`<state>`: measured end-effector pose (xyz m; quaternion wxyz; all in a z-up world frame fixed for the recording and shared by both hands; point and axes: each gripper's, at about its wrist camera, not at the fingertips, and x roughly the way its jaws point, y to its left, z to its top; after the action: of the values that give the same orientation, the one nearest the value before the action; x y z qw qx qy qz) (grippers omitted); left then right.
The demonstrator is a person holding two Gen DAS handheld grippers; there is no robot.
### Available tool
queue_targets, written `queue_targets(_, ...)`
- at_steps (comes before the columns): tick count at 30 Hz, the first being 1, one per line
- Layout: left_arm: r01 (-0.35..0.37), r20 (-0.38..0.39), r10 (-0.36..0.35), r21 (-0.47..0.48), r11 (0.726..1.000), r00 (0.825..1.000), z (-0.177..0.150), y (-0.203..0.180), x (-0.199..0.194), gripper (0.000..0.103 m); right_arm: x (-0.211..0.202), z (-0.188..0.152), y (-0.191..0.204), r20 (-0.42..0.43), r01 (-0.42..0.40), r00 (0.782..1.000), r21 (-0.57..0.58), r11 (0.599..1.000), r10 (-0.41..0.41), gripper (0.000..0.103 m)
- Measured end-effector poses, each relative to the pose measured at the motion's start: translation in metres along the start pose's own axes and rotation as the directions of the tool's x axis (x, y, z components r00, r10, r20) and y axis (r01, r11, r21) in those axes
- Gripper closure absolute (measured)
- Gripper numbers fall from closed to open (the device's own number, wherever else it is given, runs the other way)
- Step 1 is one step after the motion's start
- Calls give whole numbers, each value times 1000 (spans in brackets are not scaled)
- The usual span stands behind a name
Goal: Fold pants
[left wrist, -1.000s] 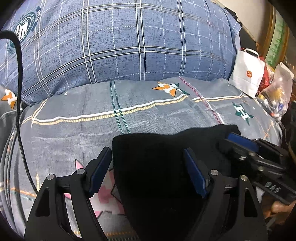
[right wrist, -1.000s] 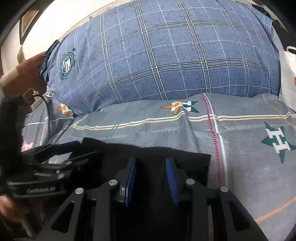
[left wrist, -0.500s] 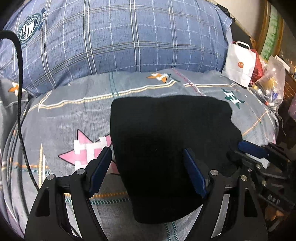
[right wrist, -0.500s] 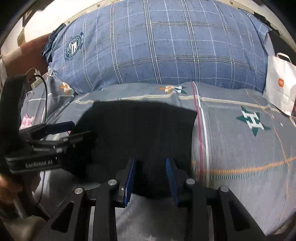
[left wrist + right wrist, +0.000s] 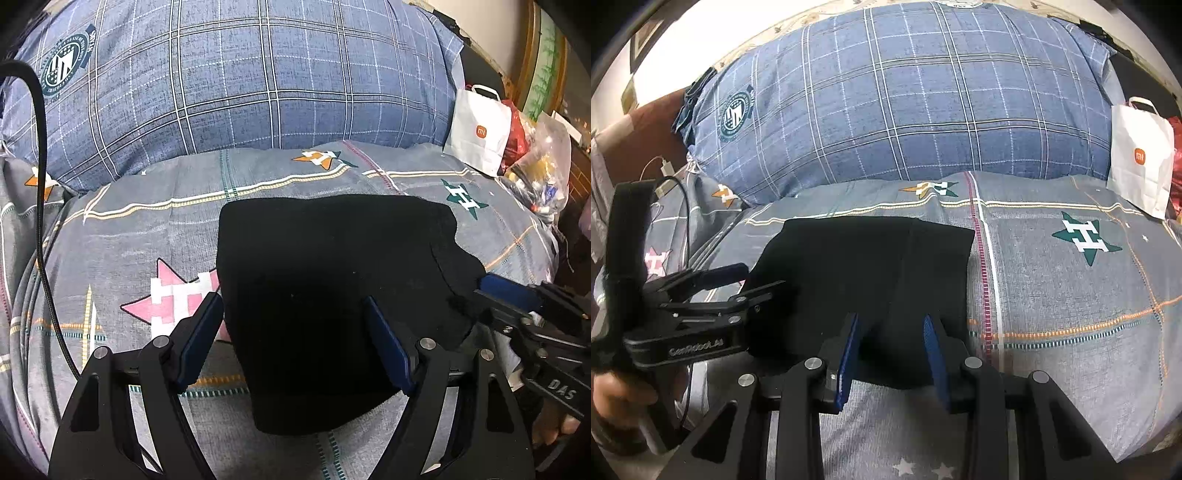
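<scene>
Folded black pants (image 5: 332,295) on star-print bedsheet (image 5: 147,221); both hand-held grippers apart, empty.

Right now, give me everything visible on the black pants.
The black pants look like soft, matte knit fabric, folded into a compact, roughly rectangular stack. They lie flat on the grey star-print bedsheet, in front of the blue plaid pillow and apart from it. An overlapping layer shows along the right side. No jaws visibly grip them.

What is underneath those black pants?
The black pants lie on a grey bedsheet printed with stars and stripes. One pink star is partly covered by their edge. Whatever pattern lies beneath the rest is hidden.
</scene>
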<state>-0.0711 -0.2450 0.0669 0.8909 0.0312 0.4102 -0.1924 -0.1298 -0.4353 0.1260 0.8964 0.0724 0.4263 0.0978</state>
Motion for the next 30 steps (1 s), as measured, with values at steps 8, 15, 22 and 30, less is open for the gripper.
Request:
queue_targets(8, -19, -9, 19, 13, 1000, 1000, -6, -6, 11, 22, 14, -15, -2, -15, 19, 1000, -4, 1000, -19, 66)
queue_targets(15, 21, -15, -21, -15, 1000, 1000, -6, 3, 4, 20, 7, -14, -22, -2, -66, 998, 88, 994, 67, 62)
queue_targets(22, 43, -18, -45, -79, 996, 999, -2, 21, -4, 20, 14, -9, -62, 39, -163, 986, 314, 935, 159, 48)
queue_targets(30, 162, -54, -175, -191, 968, 983, 2, 34, 11, 20, 49, -1, -73, -3, -274, 954, 400, 875, 300, 42)
